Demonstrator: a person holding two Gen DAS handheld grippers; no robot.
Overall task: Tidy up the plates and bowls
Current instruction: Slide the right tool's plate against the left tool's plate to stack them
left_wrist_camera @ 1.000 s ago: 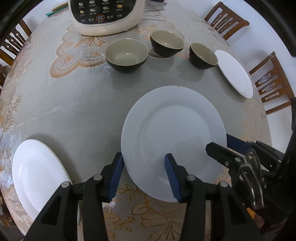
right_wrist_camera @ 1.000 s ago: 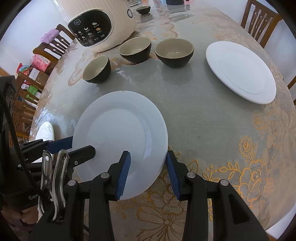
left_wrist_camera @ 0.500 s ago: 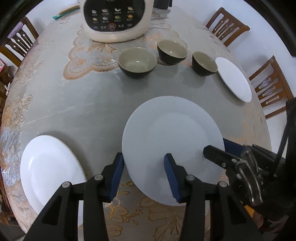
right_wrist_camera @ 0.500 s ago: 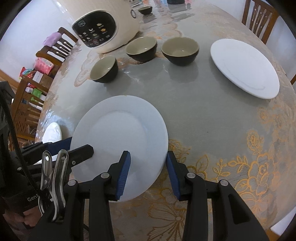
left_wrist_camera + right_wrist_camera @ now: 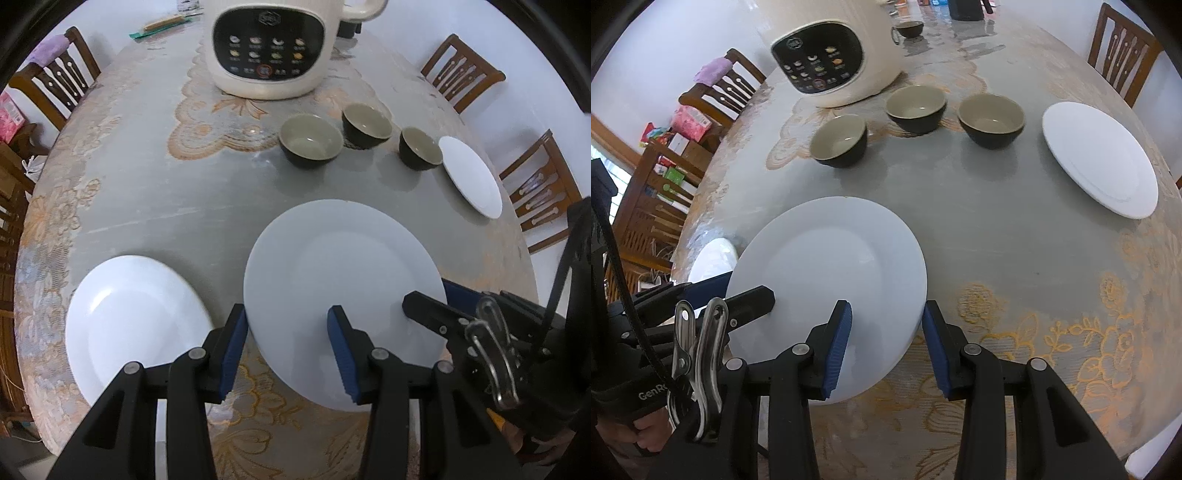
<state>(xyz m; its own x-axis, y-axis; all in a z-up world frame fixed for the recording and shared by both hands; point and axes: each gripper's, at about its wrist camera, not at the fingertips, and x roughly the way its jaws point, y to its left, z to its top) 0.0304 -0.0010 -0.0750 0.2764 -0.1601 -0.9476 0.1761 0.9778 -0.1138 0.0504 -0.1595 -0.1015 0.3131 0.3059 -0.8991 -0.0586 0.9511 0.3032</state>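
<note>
Seemingly lifted, the white plate is clamped by left gripper and right gripper on opposite rims.

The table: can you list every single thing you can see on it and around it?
Held plate: one, white, gripped on both sides just above the near table edge.
Other plates: two, white, flat on the table, one left, one far right.
Bowls: three, dark outside, beige inside, in a row in front of the cooker.
Rice cooker: one, cream with black panel, far side.
Small cup: one, dark, behind the cooker.
Tablecloth: grey, gold flowers.
Chairs: several, brown wood, around the table.
Left gripper: black, blue fingers, on the plate's rim.
Right gripper: same, on the opposite rim.
</note>
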